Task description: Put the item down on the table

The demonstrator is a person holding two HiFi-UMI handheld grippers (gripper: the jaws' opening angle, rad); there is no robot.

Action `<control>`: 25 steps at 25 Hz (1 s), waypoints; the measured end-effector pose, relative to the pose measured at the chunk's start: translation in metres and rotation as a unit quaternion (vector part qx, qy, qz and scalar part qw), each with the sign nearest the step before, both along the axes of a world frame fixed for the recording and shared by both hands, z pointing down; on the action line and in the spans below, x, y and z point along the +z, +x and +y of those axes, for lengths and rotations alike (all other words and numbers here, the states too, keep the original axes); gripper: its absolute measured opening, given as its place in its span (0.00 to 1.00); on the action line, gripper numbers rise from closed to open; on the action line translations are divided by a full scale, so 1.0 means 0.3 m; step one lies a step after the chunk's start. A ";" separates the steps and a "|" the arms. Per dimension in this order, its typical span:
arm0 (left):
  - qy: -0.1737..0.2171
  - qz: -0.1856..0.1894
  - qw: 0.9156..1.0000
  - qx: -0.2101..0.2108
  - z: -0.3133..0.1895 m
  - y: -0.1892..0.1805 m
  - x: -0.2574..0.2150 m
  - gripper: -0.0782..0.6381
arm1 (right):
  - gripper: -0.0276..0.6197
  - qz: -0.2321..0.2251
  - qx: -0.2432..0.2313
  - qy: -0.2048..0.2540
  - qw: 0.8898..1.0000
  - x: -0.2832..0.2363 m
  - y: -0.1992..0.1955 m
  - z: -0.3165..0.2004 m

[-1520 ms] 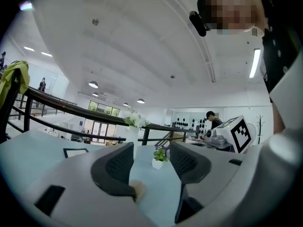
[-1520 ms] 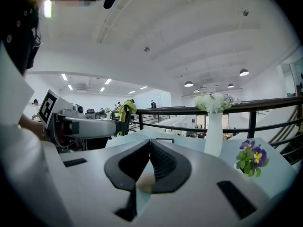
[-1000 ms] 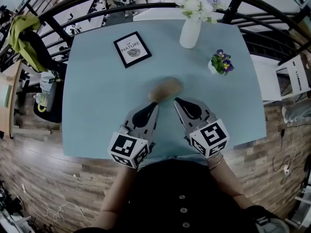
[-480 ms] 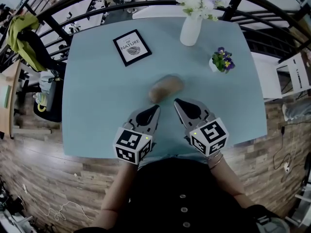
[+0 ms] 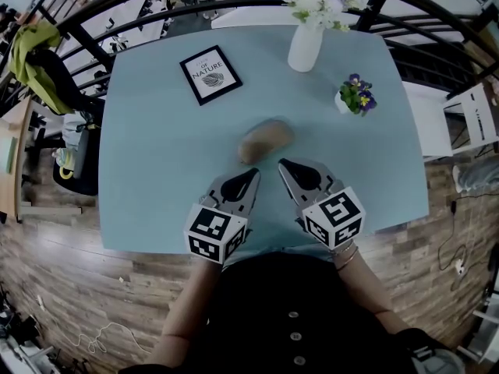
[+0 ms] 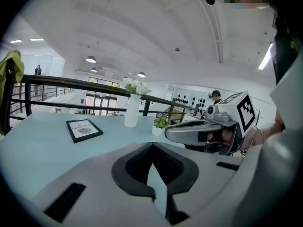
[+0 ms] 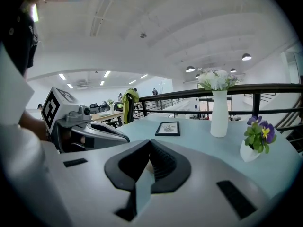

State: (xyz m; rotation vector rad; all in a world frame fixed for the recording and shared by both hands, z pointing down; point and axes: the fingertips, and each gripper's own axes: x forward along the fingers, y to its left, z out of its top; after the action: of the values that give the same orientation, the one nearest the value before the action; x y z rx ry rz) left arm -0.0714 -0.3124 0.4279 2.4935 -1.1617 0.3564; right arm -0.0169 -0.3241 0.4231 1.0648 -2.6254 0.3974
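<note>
A brown, potato-like oval item [image 5: 265,140] lies by itself on the light blue table [image 5: 156,170], near its middle. My left gripper [image 5: 252,172] hovers just short of the item's near left end, jaws shut and empty. The right gripper [image 5: 282,163] sits beside it, below the item's near right end, also shut with nothing held. In the left gripper view the jaws [image 6: 152,146] meet at the tip, and the right gripper [image 6: 203,129] shows alongside. The right gripper view has its own jaws [image 7: 150,143] closed, with the left gripper [image 7: 94,131] to the left.
A black framed print [image 5: 207,75] lies at the table's far left. A white vase of flowers [image 5: 305,47] stands at the far edge, and a small pot of purple flowers [image 5: 355,100] at the right. A dark railing [image 5: 117,6] runs behind the table.
The left gripper has drawn back from the brown item and sunk toward the near edge. The item, blurred before, now lies still. The right gripper has hardly moved.
</note>
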 end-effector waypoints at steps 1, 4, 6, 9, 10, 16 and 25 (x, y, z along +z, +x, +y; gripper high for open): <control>0.000 0.000 1.000 0.000 0.001 -0.001 0.000 0.13 | 0.05 0.000 -0.001 -0.002 1.000 0.002 -0.001 0.002; 0.000 0.000 1.000 -0.002 0.001 -0.002 -0.001 0.13 | 0.05 -0.001 -0.007 -0.005 1.000 0.001 -0.007 0.008; -0.001 0.000 1.000 -0.003 0.002 -0.004 -0.001 0.13 | 0.05 -0.001 -0.010 -0.005 1.000 -0.002 -0.010 0.011; -0.001 0.000 1.000 -0.003 0.003 -0.005 -0.002 0.13 | 0.05 -0.001 -0.011 -0.004 1.000 -0.005 -0.010 0.011; -0.001 0.000 1.000 -0.003 0.003 -0.005 -0.001 0.13 | 0.05 -0.001 -0.011 -0.004 1.000 -0.003 -0.010 0.010; -0.005 -0.004 1.000 -0.003 0.005 -0.005 0.006 0.13 | 0.05 -0.012 -0.006 -0.010 1.000 0.003 -0.005 0.008; -0.010 0.000 1.000 0.000 0.006 -0.002 0.013 0.13 | 0.05 -0.011 -0.006 -0.010 1.000 -0.003 -0.004 0.004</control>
State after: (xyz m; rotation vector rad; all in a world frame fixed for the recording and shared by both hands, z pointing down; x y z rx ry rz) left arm -0.0719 -0.3104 0.4317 2.4759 -1.1536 0.3674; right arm -0.0181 -0.3227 0.4223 1.0438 -2.6409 0.4346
